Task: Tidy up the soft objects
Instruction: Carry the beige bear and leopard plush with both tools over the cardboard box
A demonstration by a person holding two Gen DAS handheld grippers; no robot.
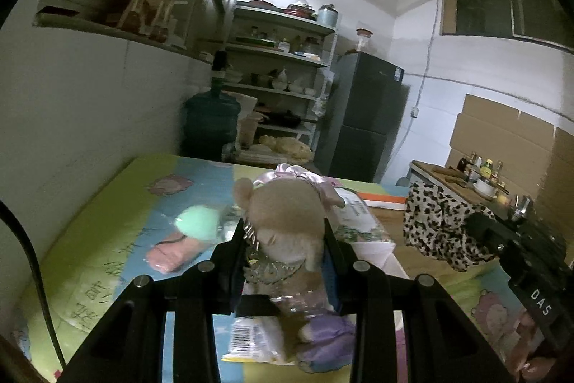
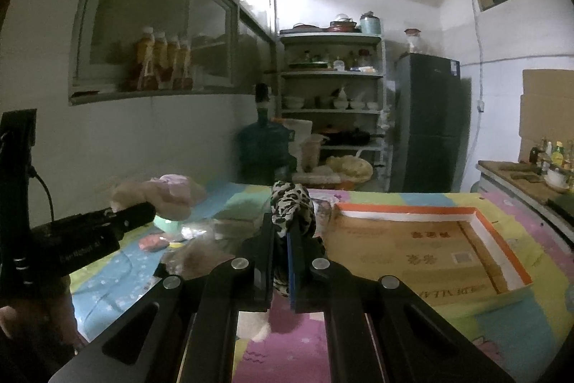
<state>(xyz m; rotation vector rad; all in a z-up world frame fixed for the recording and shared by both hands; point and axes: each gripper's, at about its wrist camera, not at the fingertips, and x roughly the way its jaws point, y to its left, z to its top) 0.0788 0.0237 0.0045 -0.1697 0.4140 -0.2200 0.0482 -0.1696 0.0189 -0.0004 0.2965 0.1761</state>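
Over the colourful mat (image 2: 412, 329), left fingers (image 1: 287, 236) clamp a plush toy (image 1: 287, 207), right fingers (image 2: 281, 232) pinch leopard-print cloth (image 2: 292, 207).

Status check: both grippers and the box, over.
Left gripper shut on plush toy. Right gripper shut on leopard cloth. Cardboard box open, nothing inside.

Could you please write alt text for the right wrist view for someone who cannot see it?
The right gripper is shut on a leopard-print cloth above a colourful play mat; an empty cardboard tray lies to its right.
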